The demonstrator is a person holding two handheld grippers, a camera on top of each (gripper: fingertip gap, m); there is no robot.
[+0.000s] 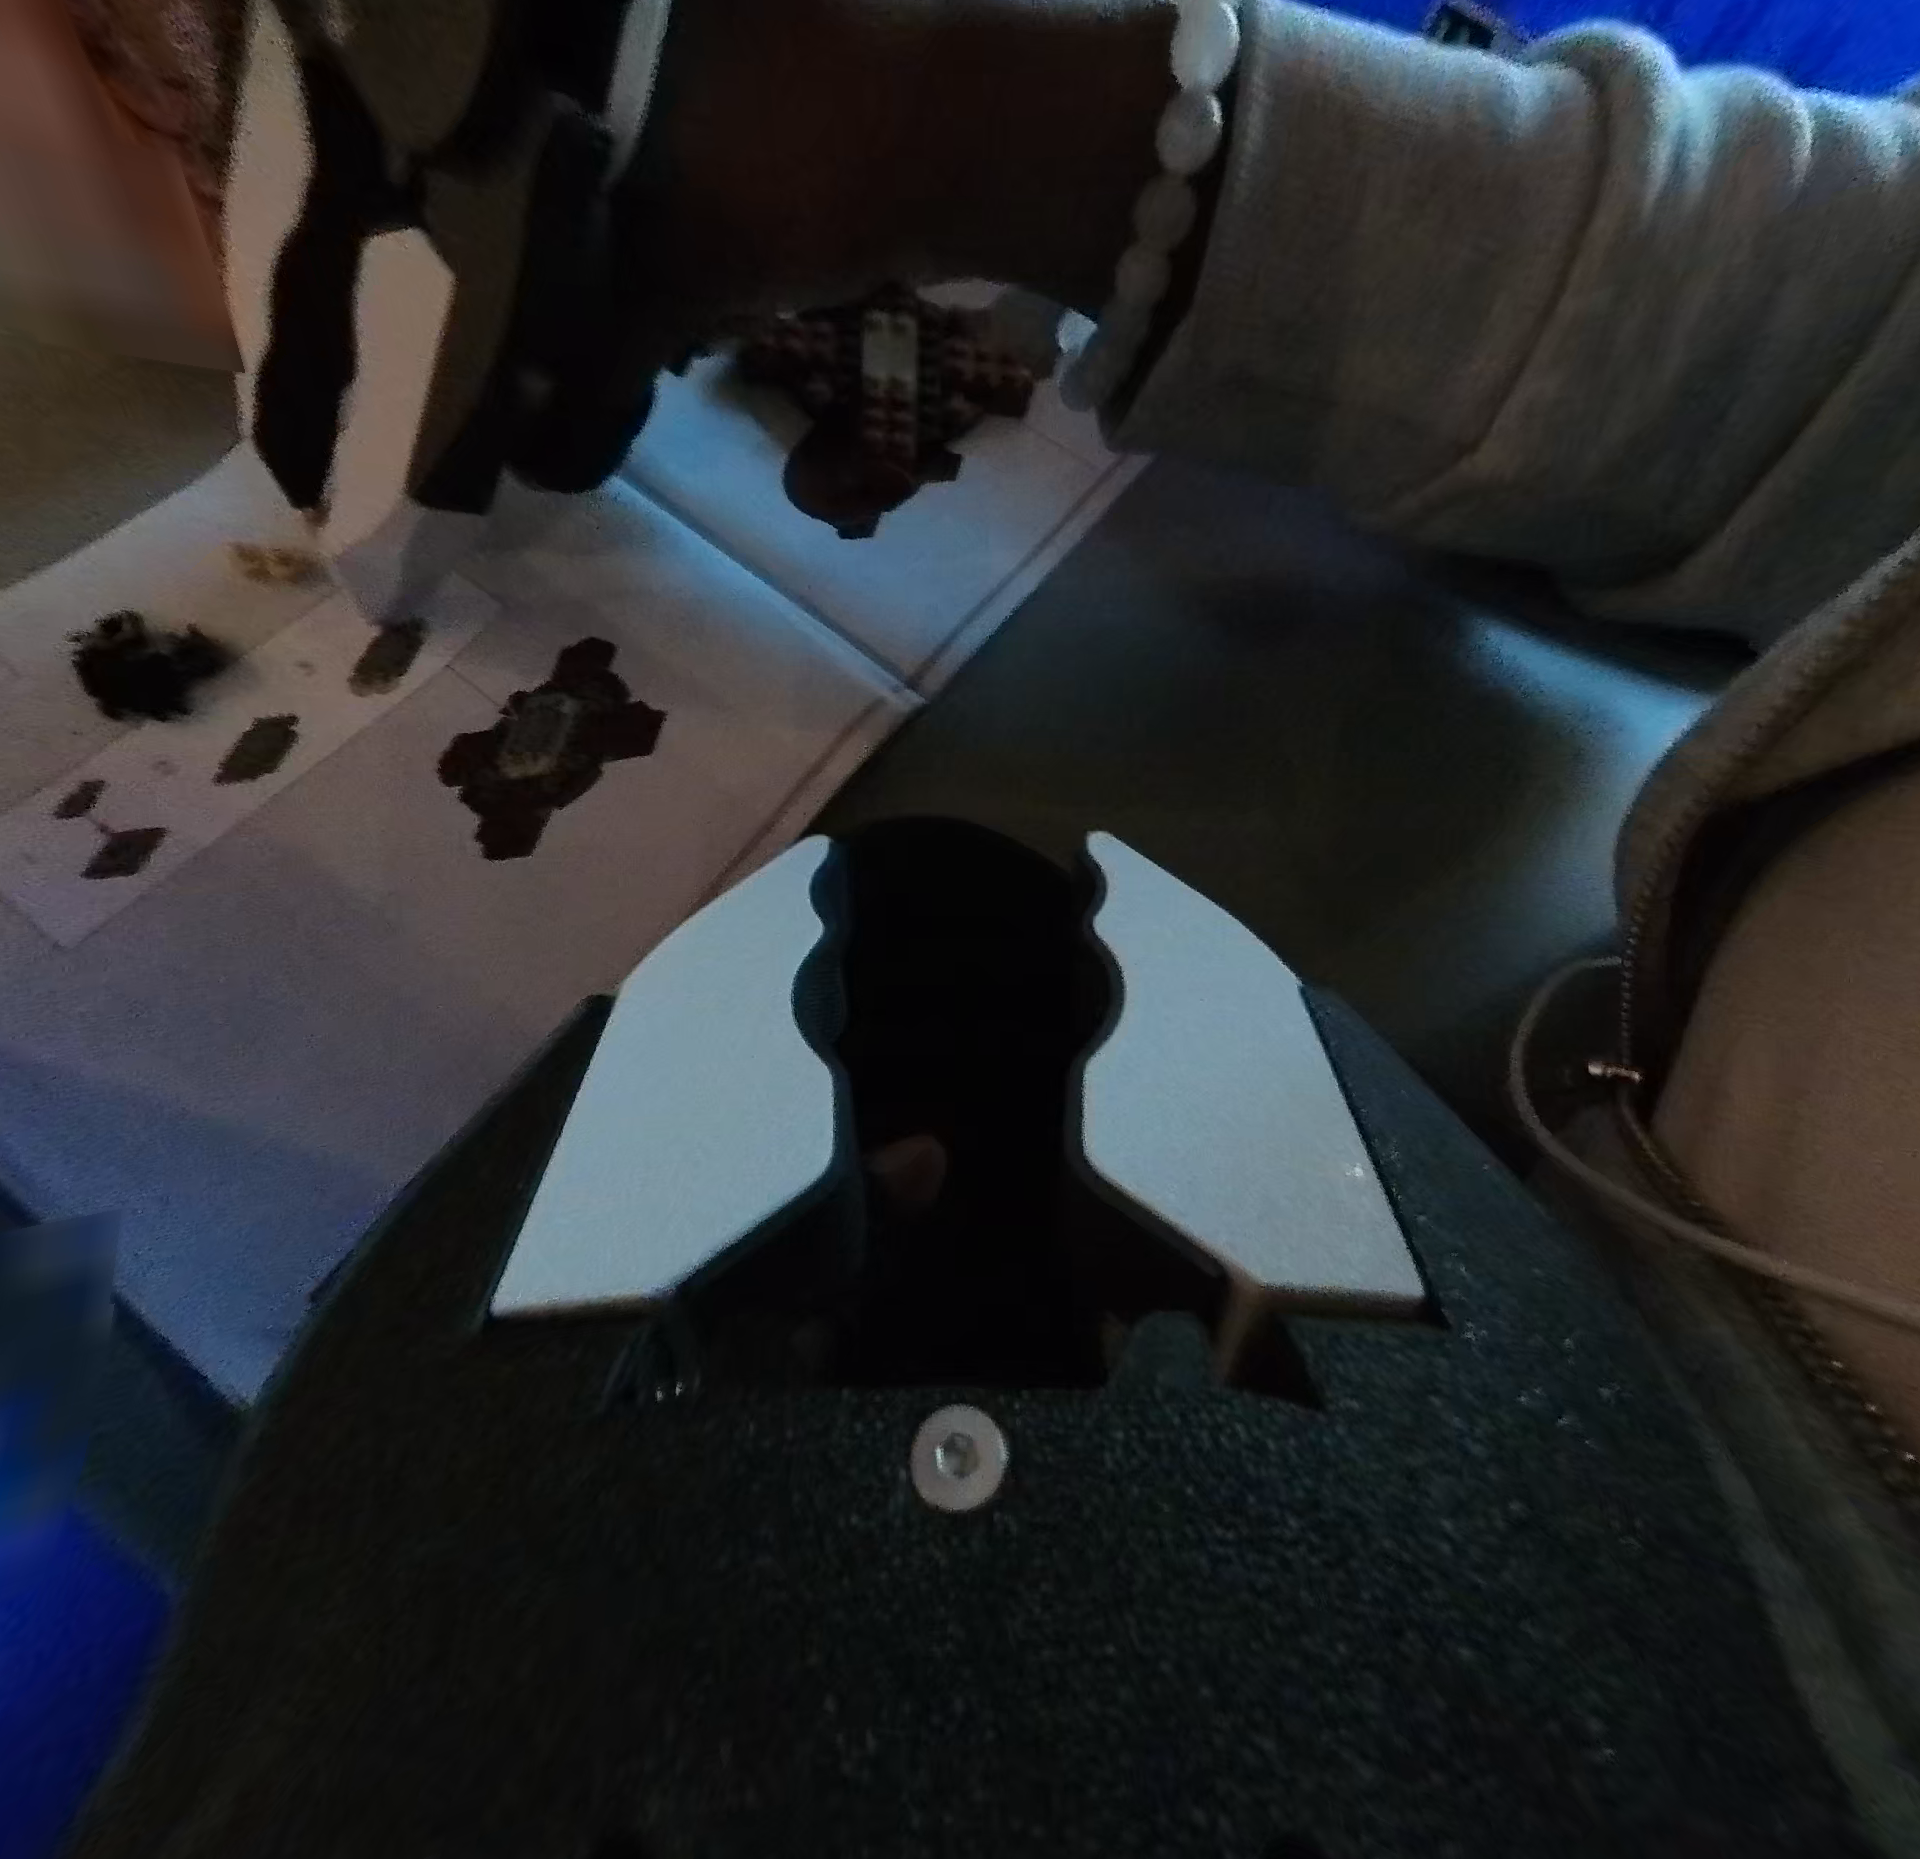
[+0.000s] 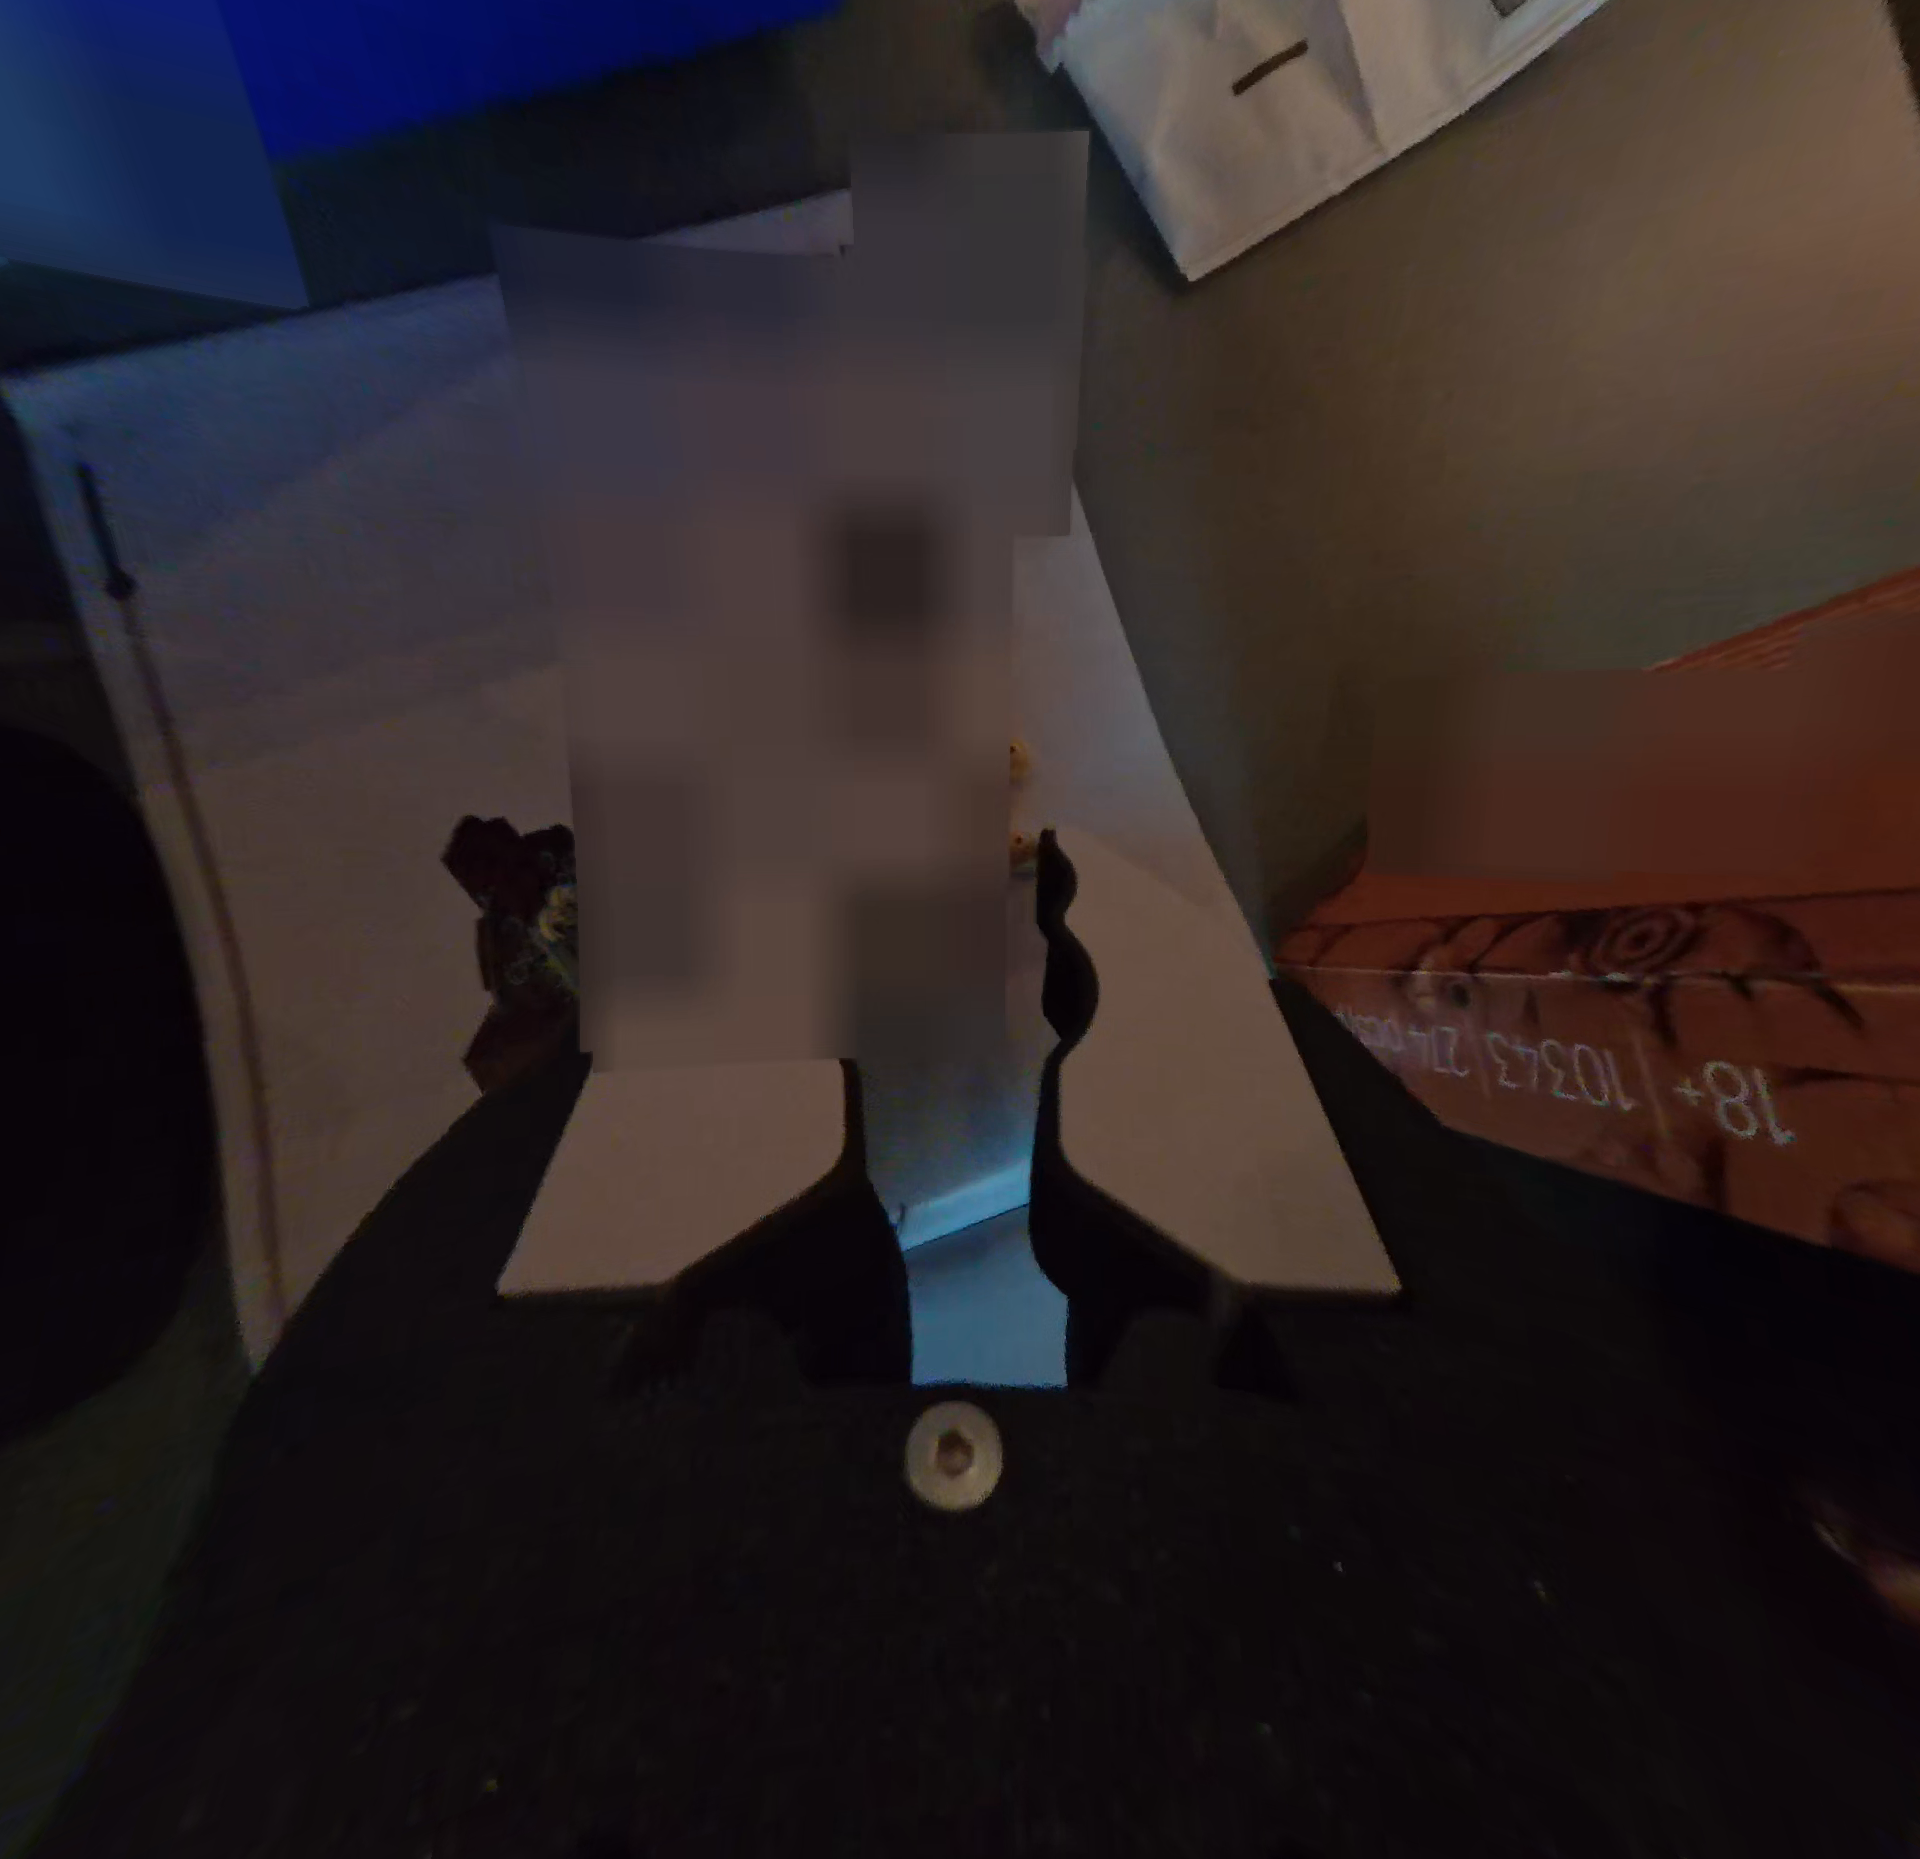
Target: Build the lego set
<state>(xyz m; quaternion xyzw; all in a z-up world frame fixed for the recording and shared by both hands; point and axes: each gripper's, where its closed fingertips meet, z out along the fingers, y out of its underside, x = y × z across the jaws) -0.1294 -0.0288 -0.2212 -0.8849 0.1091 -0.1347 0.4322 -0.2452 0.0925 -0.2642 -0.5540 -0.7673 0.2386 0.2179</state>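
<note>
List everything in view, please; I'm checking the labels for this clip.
white pages: two, white, lying side by side
dark red brick-like shapes: two, dark red, on the pages; printed or real unclear
small yellowish pieces: two, yellow, beside the right gripper's fingertip
orange box: one, orange, right of the pages
paper bag: one, white, far right
bead bracelet: one, white, on the wrist
sleeve: one, grey, across the top
right gripper: open, tips over a page
left gripper: fingers apart, something dark between them; grip unclear
</note>
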